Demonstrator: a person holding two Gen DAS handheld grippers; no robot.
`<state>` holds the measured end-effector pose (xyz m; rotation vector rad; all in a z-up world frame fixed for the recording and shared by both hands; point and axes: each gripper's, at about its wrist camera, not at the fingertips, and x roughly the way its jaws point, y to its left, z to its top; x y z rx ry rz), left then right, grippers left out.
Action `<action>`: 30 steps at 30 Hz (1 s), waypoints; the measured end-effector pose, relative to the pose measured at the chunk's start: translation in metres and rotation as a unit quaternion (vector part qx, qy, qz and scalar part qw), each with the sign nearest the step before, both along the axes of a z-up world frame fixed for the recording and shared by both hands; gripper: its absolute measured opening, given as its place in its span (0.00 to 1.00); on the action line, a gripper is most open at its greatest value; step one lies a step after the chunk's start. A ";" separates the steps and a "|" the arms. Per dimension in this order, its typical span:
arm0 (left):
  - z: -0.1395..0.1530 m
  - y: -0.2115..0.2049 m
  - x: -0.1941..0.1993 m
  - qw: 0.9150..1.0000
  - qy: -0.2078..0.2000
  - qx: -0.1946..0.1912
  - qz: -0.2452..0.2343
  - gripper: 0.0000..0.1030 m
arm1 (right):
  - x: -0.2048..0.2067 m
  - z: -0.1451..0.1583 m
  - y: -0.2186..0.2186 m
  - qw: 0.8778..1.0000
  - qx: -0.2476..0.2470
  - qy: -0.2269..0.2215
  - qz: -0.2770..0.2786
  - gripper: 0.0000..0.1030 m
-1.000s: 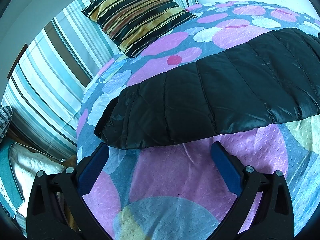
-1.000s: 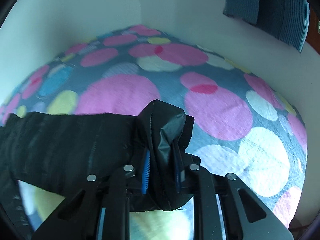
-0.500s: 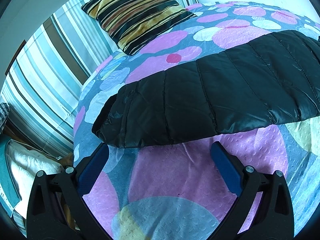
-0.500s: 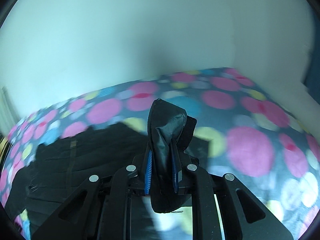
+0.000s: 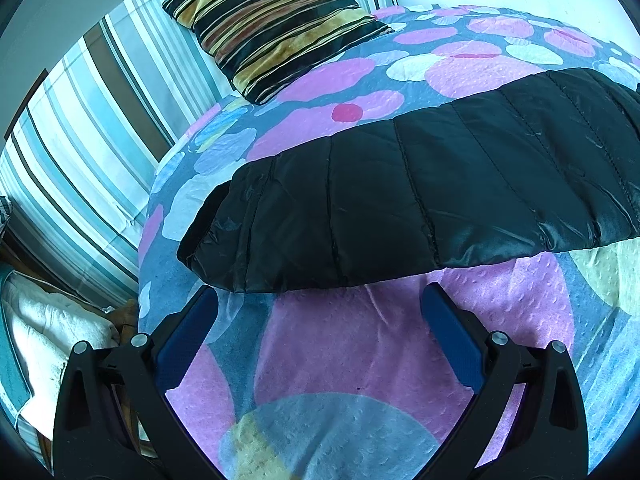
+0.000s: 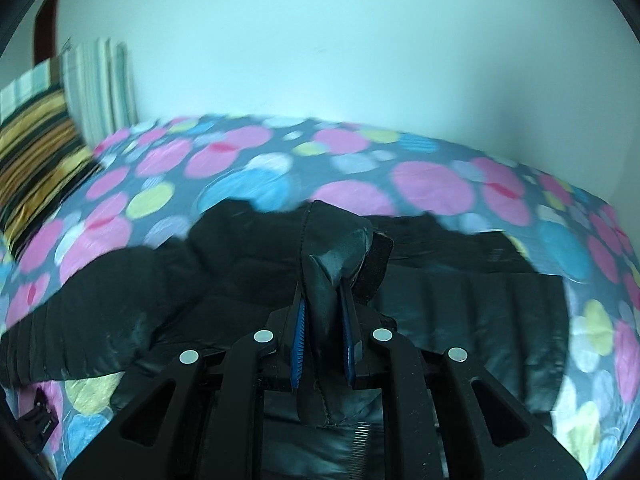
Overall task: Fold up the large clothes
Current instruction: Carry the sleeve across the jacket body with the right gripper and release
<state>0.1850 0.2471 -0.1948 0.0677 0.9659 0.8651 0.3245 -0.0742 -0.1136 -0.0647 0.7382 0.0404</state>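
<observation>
The black quilted jacket [image 5: 420, 200] lies spread across the bed, on the dotted bedspread [image 5: 340, 352]. In my left view its puffy stitched panels run from the lower left up to the right edge, and its near hem bulges just beyond my left claw [image 5: 320, 312]. In my right view the jacket [image 6: 460, 300] covers the middle of the bed in rumpled dark folds, blurred along its far edge.

My right claw [image 6: 323, 320] is pinching a bunched end of the jacket: a tongue of black fabric stands up between the 2 blue pads [image 6: 298, 344] and pokes out above the tips, with more of it hanging below them. The pads press flat against the cloth on both sides.

My left claw is spread wide, holding nothing. Its 2 blue pads [image 5: 452, 340] sit well apart over a pink circle of the bedspread, their tips close to the jacket's hem; I cannot tell whether they touch it.

Past the jacket, a striped cushion [image 5: 272, 24] in gold, black and brown rests at the head of the bed against a blue-and-white striped cover [image 5: 80, 128]. A plain pale wall [image 6: 340, 40] rises behind the bed.
</observation>
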 end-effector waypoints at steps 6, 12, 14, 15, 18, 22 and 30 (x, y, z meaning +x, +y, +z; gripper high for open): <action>0.001 0.002 -0.001 1.000 -0.004 -0.008 0.000 0.98 | 0.007 -0.033 0.041 0.995 -0.005 0.058 0.083 0.05; 0.000 0.002 -0.001 1.000 -0.004 -0.009 0.000 0.98 | -0.004 -0.051 0.066 0.990 -0.030 0.074 0.120 0.00; 0.000 0.002 -0.001 1.000 -0.004 -0.010 0.000 0.98 | -0.008 -0.046 0.061 0.990 -0.022 0.072 0.119 0.00; 0.000 0.003 -0.001 1.000 -0.004 -0.010 0.000 0.98 | -0.012 -0.042 0.058 0.990 -0.019 0.069 0.118 0.00; 0.000 0.003 -0.001 1.000 -0.004 -0.009 0.000 0.98 | -0.024 -0.027 0.037 0.992 -0.009 0.059 0.109 0.00; 0.000 0.002 -0.001 1.000 -0.004 -0.010 0.000 0.98 | -0.031 -0.008 -0.010 0.997 -0.016 0.040 0.064 0.00; 0.000 0.003 -0.001 1.000 -0.004 -0.010 0.000 0.98 | -0.027 0.003 -0.157 0.995 -0.013 0.026 -0.096 0.00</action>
